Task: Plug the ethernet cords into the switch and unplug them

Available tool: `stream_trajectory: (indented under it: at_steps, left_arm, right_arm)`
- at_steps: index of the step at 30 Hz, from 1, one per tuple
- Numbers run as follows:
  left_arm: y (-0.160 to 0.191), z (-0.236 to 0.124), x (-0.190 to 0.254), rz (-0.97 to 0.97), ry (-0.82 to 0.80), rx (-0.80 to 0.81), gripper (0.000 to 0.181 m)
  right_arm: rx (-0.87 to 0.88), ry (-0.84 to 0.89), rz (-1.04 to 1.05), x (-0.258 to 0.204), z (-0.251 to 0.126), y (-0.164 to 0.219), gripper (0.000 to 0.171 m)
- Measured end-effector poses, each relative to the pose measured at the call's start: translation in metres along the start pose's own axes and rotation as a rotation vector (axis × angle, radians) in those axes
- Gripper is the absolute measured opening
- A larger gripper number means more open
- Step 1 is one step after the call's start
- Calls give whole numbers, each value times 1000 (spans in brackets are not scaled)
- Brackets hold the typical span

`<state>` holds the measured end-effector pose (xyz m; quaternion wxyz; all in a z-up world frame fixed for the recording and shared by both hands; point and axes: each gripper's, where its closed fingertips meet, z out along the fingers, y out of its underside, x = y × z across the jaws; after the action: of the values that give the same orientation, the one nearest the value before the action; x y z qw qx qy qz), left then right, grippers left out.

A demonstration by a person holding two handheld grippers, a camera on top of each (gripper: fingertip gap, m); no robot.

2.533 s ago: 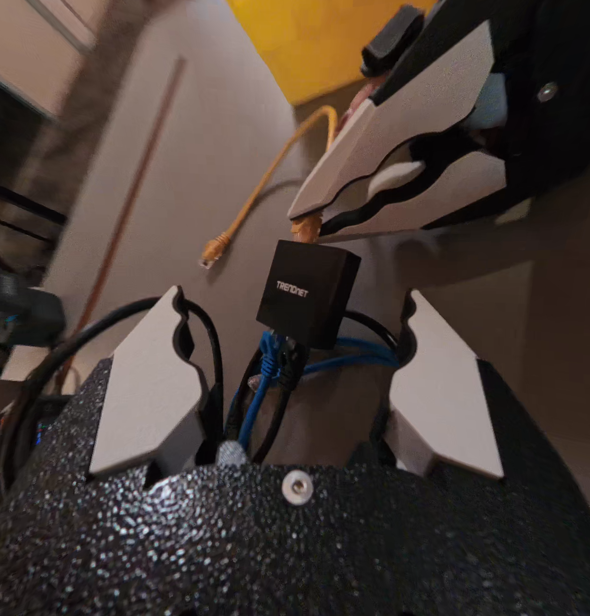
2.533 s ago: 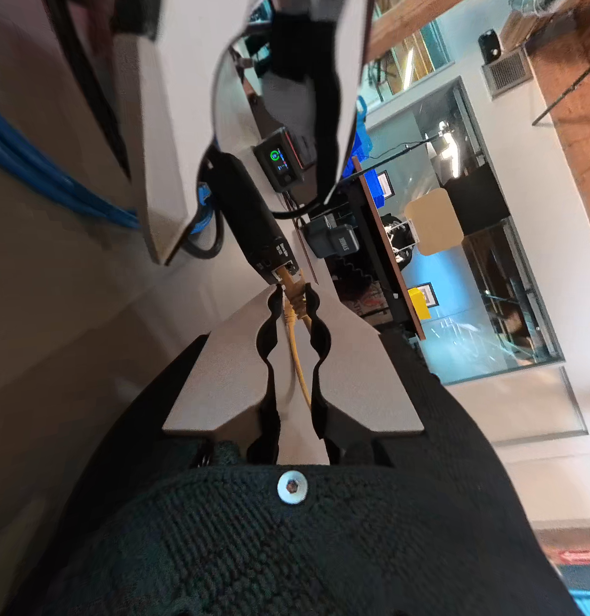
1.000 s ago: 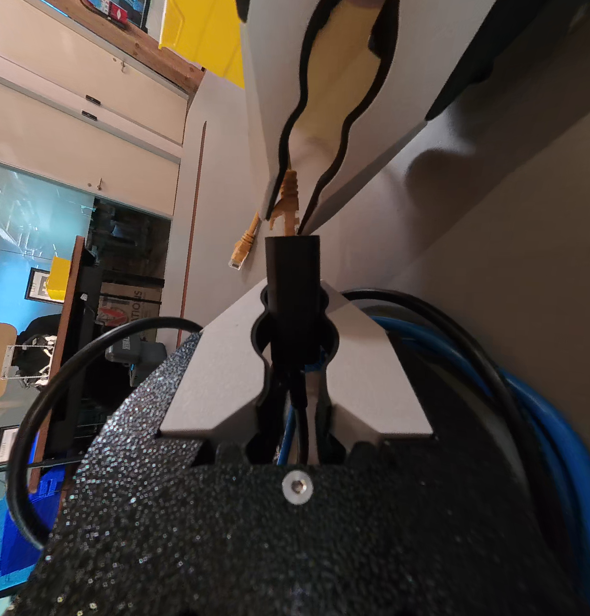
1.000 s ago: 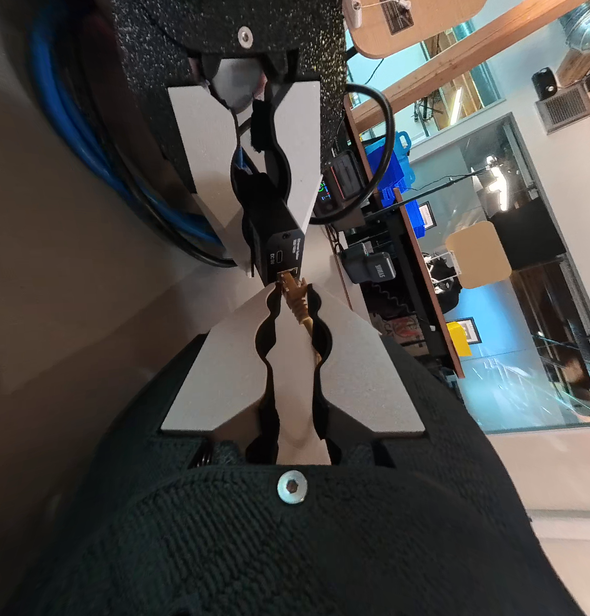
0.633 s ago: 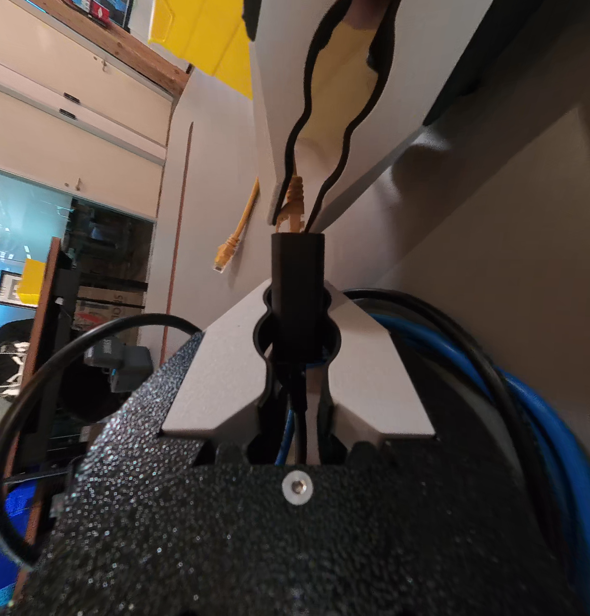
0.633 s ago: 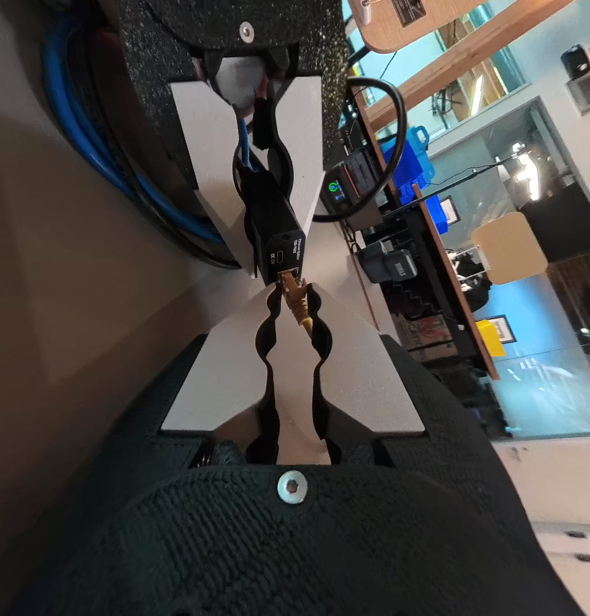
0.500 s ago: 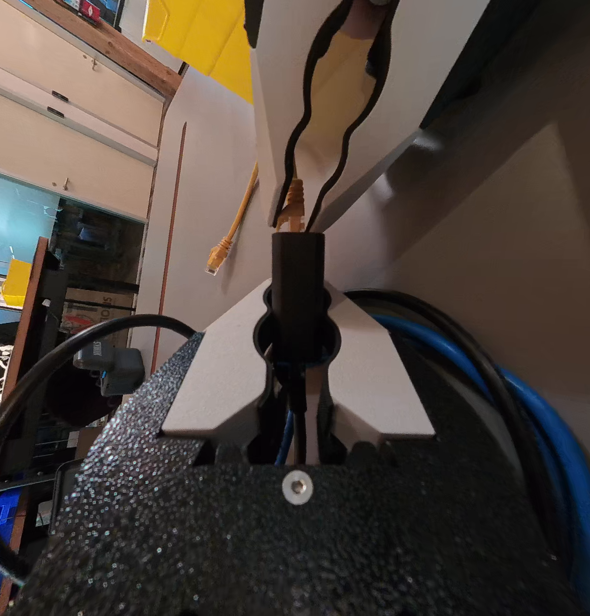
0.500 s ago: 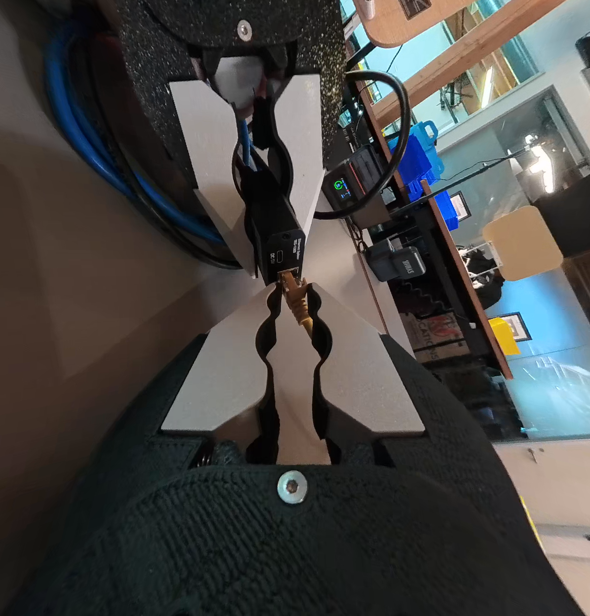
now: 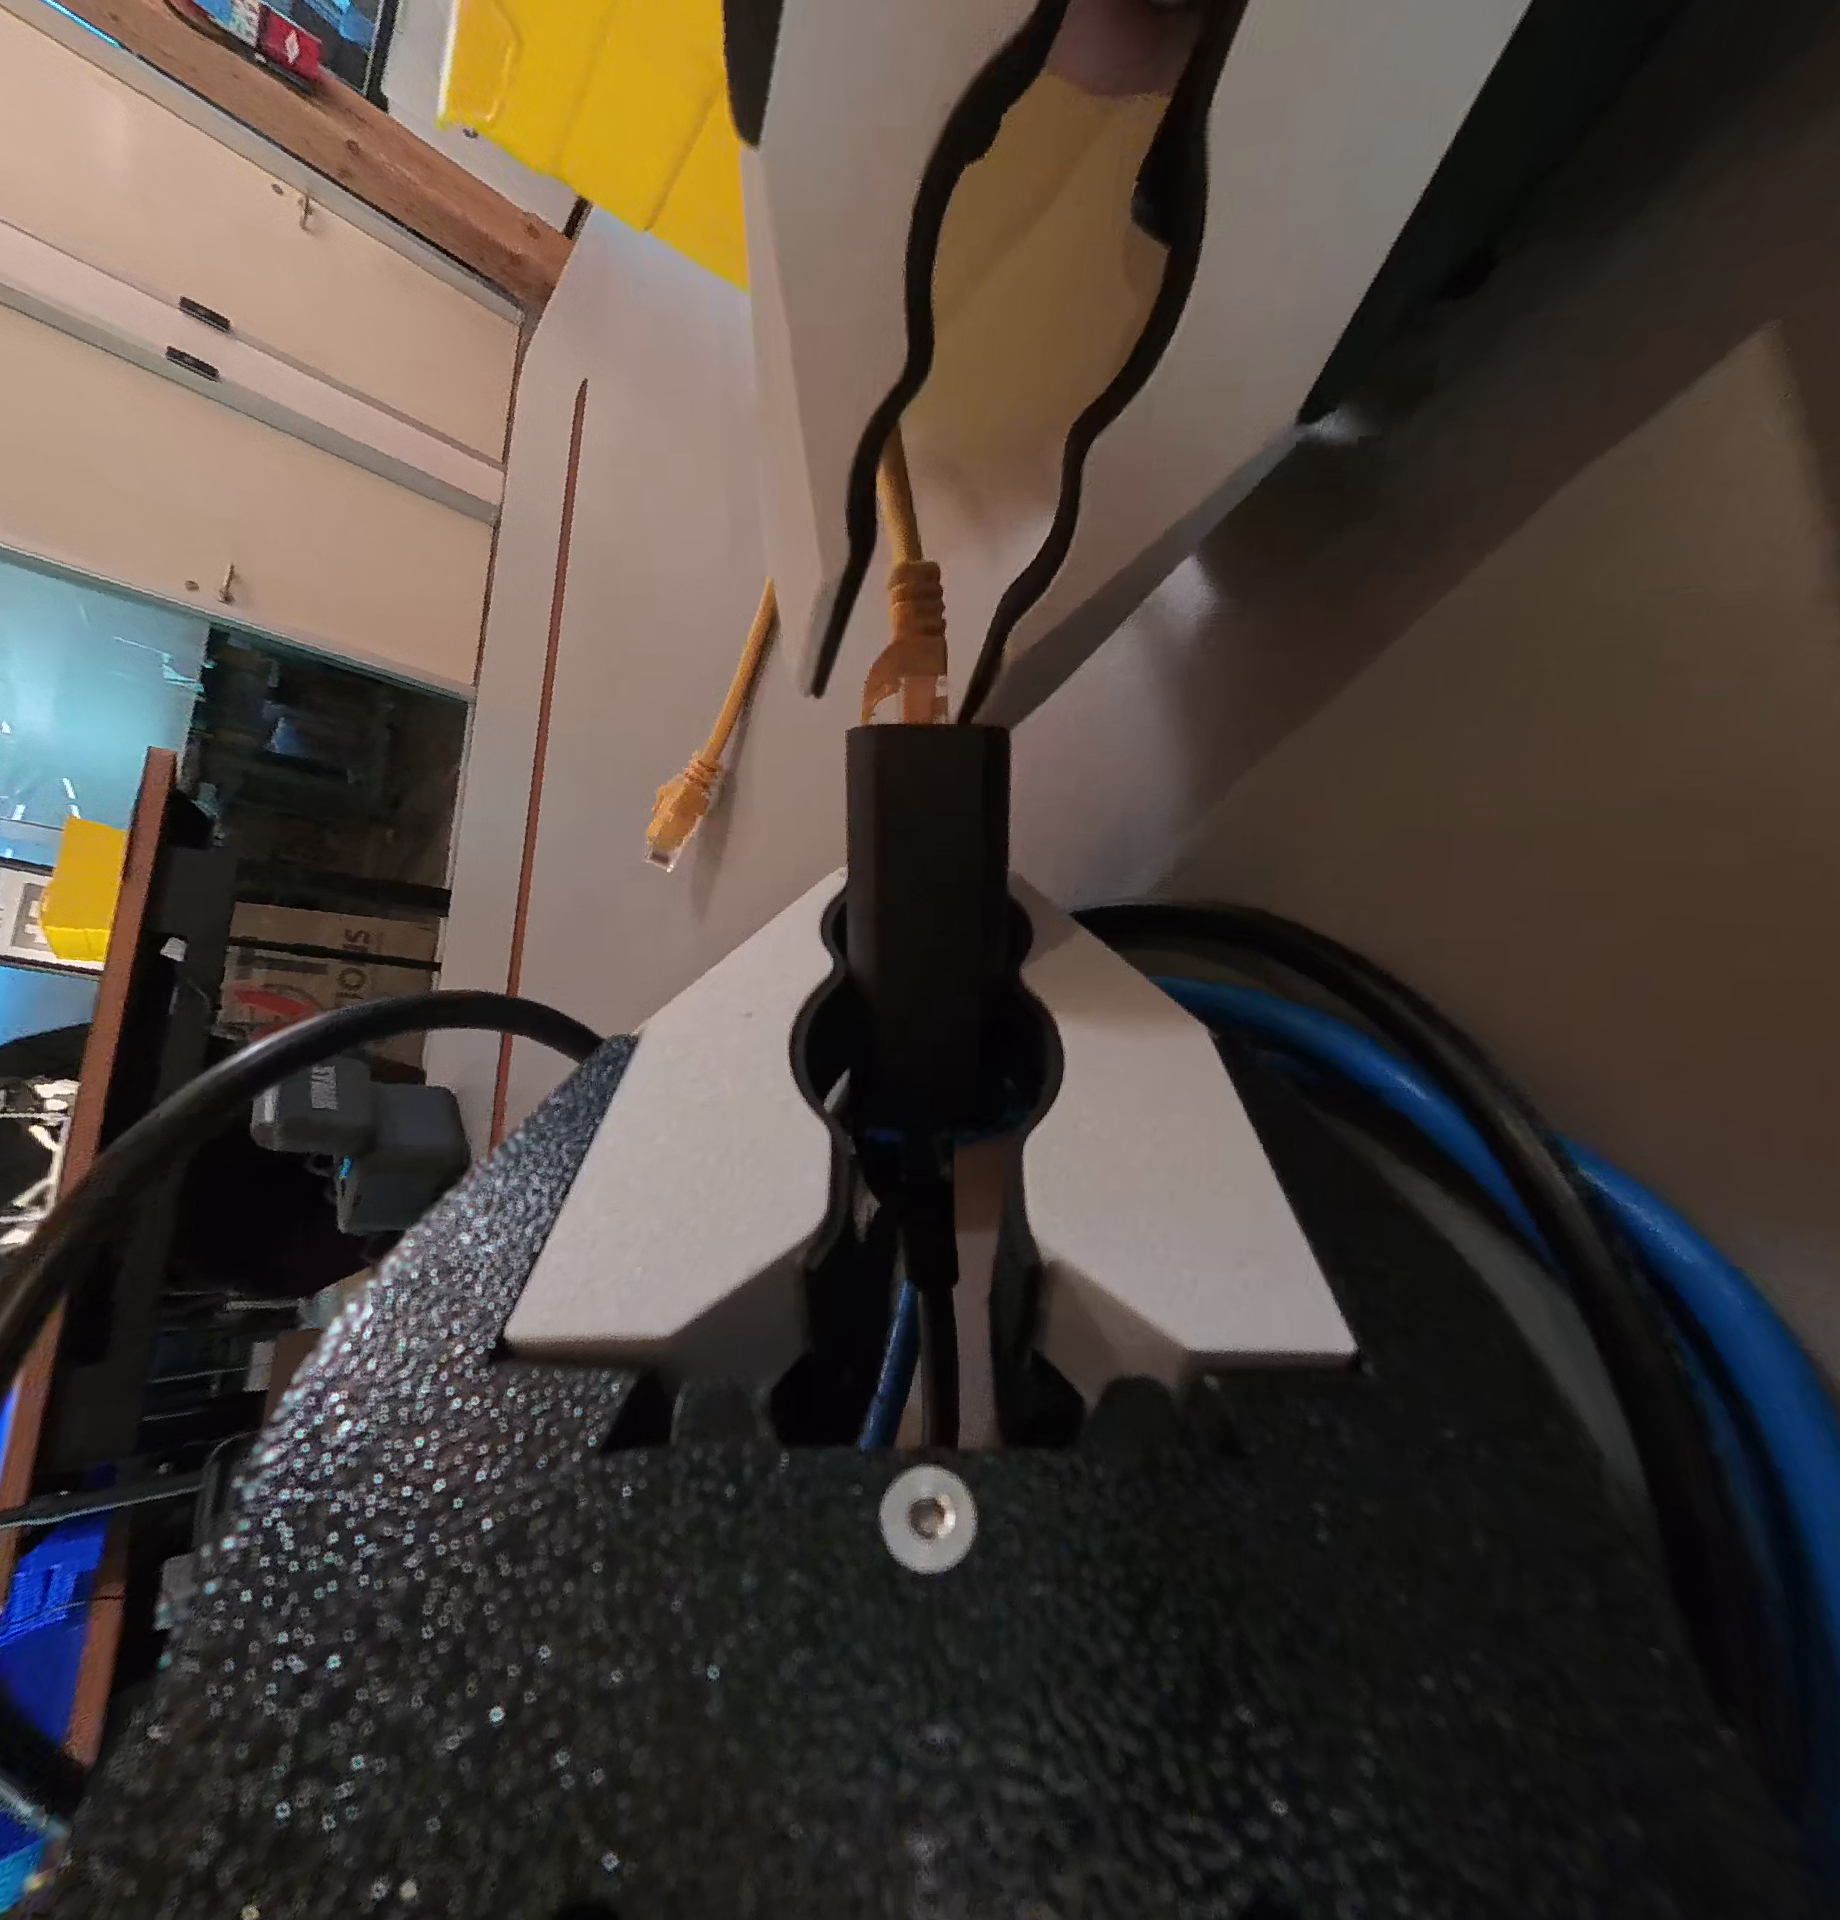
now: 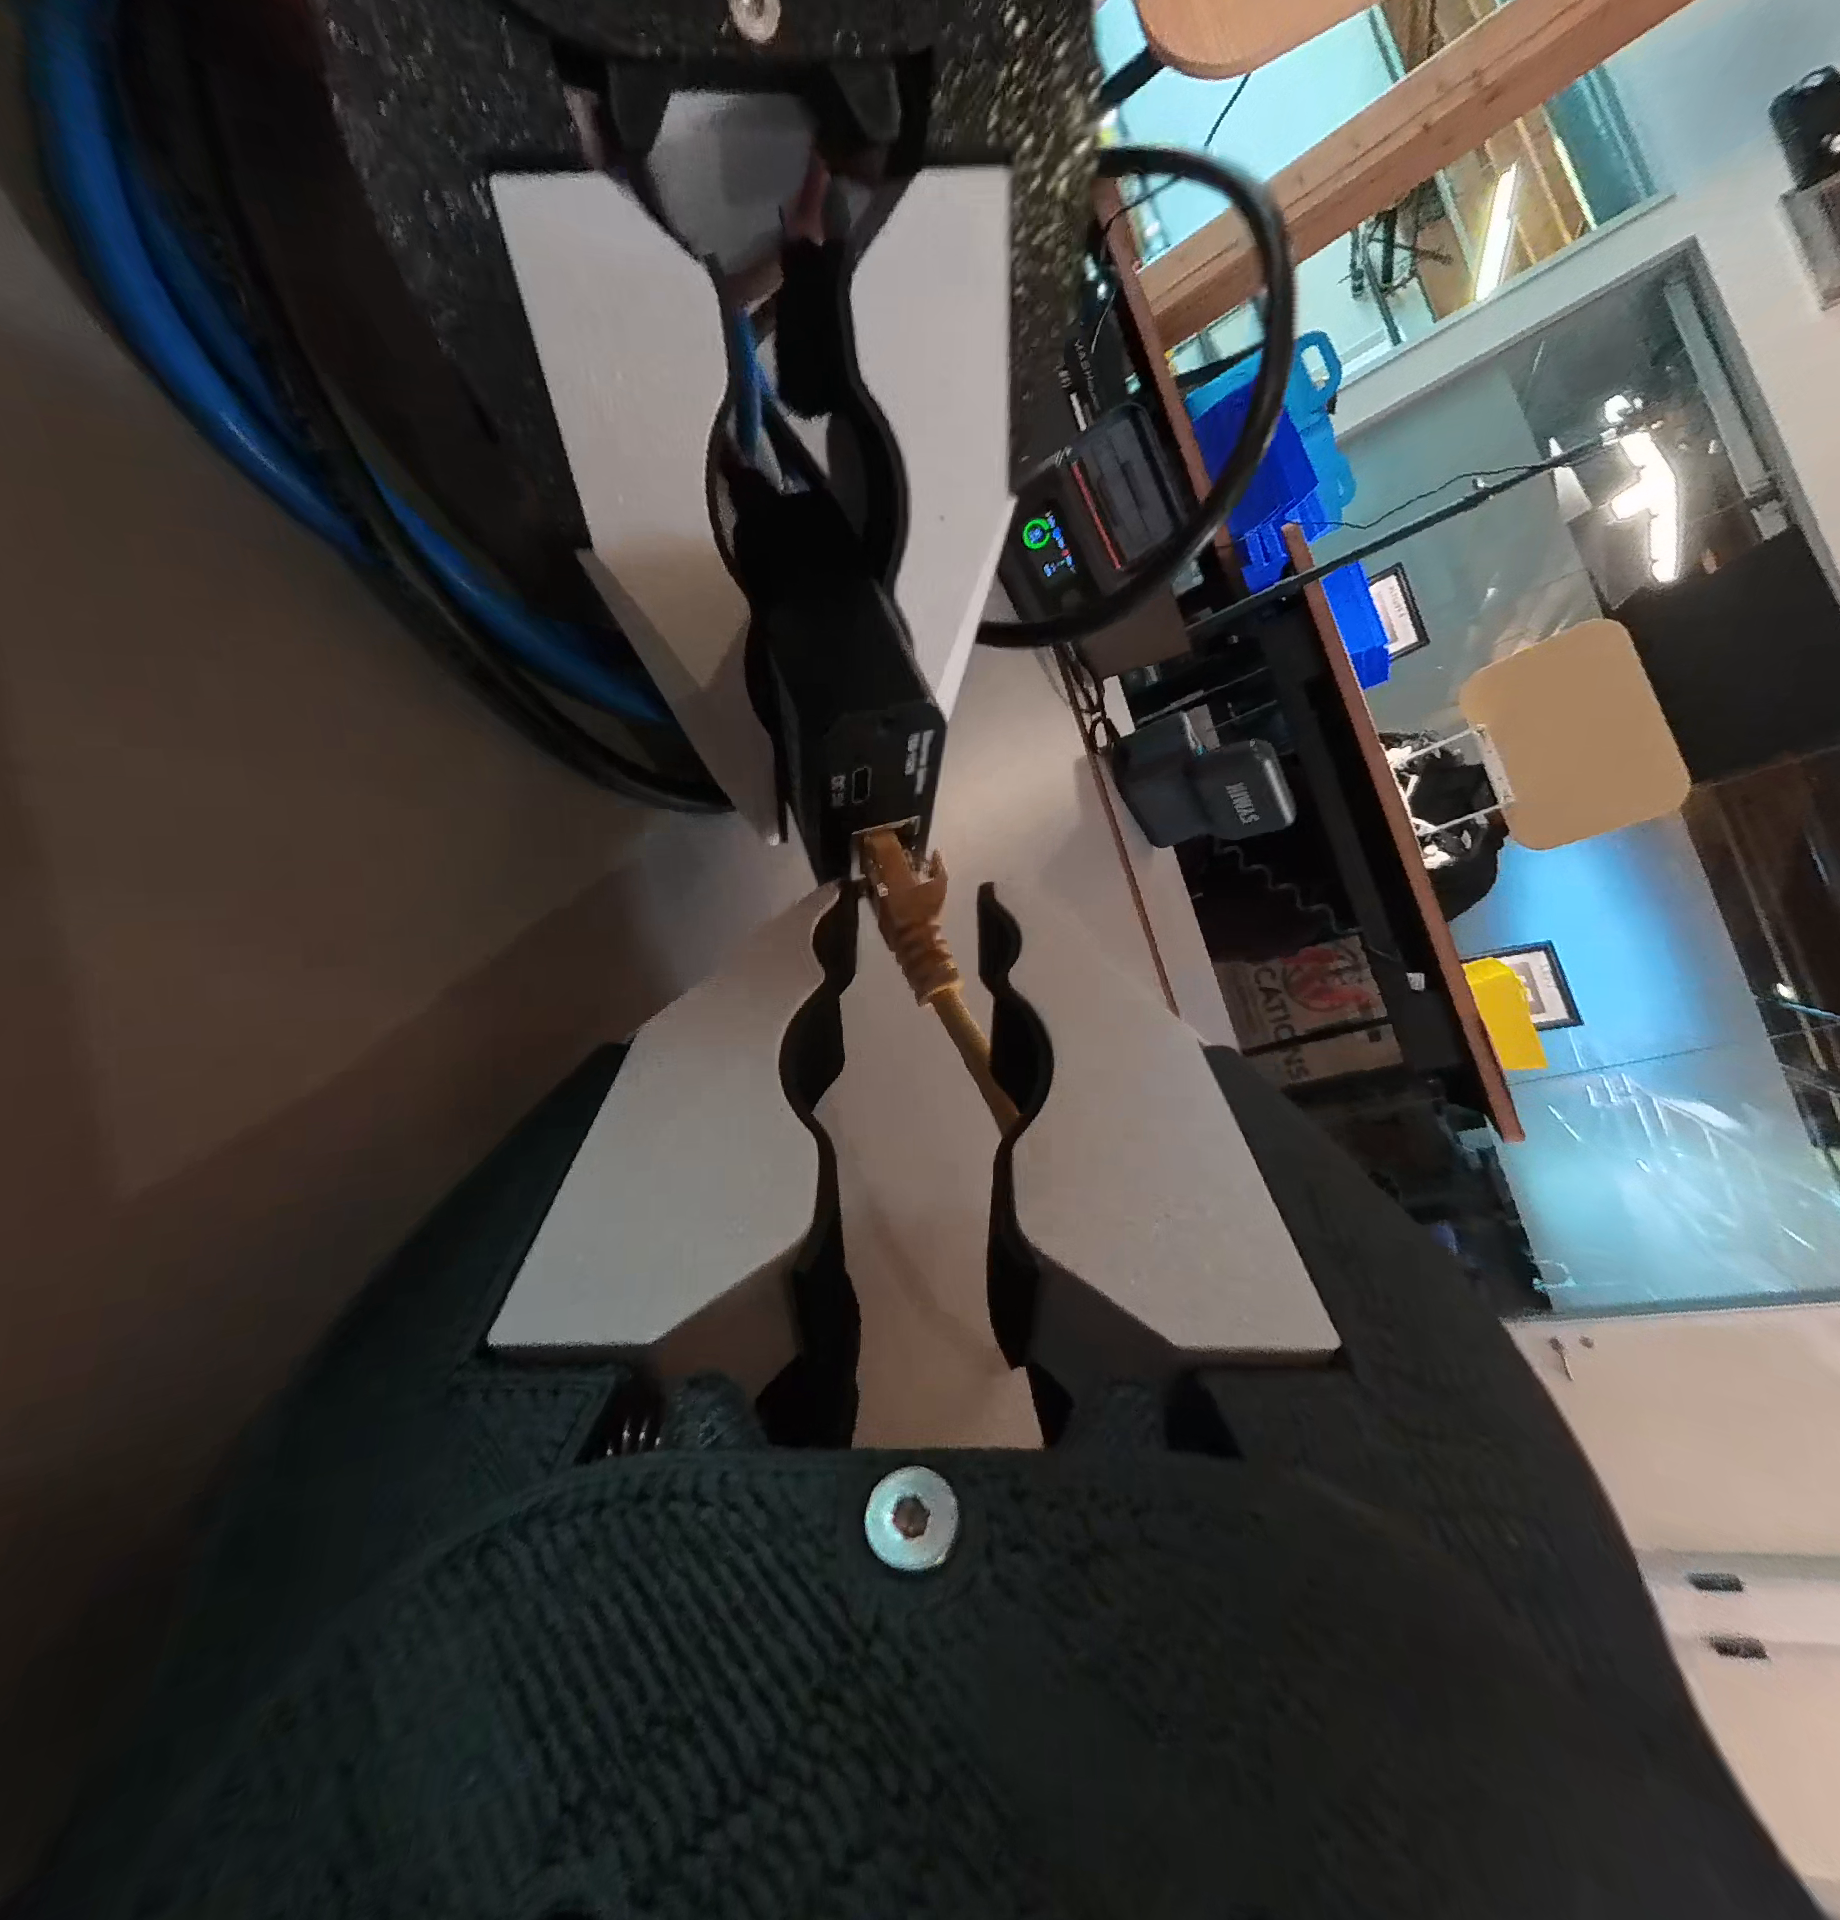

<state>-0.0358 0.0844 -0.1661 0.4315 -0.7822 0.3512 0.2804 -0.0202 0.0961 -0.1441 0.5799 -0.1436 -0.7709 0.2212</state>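
Note:
My left gripper (image 9: 926, 935) is shut on a small black switch (image 9: 924, 831) and holds it end-on toward my right gripper. A yellow ethernet plug (image 9: 911, 665) sits in the switch's end port (image 10: 885, 831). My right gripper (image 10: 913, 899) is open. Its fingertips (image 10: 838, 904) stand on either side of the plug (image 10: 900, 894) without squeezing it. The yellow cord (image 10: 963, 1023) runs back between the jaws and leans on the right-hand one. A blue and a black cable leave the switch's other end inside my left gripper (image 9: 895, 1340).
A second yellow plug (image 9: 682, 816) lies loose on the grey table (image 9: 625, 582). A coil of blue cable (image 9: 1467, 1195) with a black cable lies beside my left gripper. Shelving, blue bins (image 10: 1300, 488) and a yellow bin (image 9: 594, 94) stand beyond the table edge. Only a small space, under 4 cm, lies between the two pairs of fingers.
My right gripper's jaws have opened and let go of the yellow plug, which stays in the switch port. My left gripper still holds the switch.

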Motion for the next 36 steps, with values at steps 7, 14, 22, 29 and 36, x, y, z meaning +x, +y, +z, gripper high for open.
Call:
stream_trajectory:
  at_steps: [7, 14, 22, 29, 36]
  left_arm:
    - [-1, 0, 0, 70, -24, -17, 22]
    - [-2, 1, 0, 115, -41, -30, 22]
    - [-3, 3, 3, 120, -46, -32, 22]
    - [-4, 7, 6, 160, -20, -59, 22]
    - [-9, -5, 21, 232, 100, -32, 23]
  right_arm:
    - [-38, -3, -83, -6, 2, 4, 15]
    - [-62, 21, -186, -6, 2, 4, 14]
    - [-77, 27, -196, -7, 3, 4, 13]
    - [-152, -89, -96, -12, 3, 7, 10]
    - [-236, -417, -568, -29, -11, -4, 10]
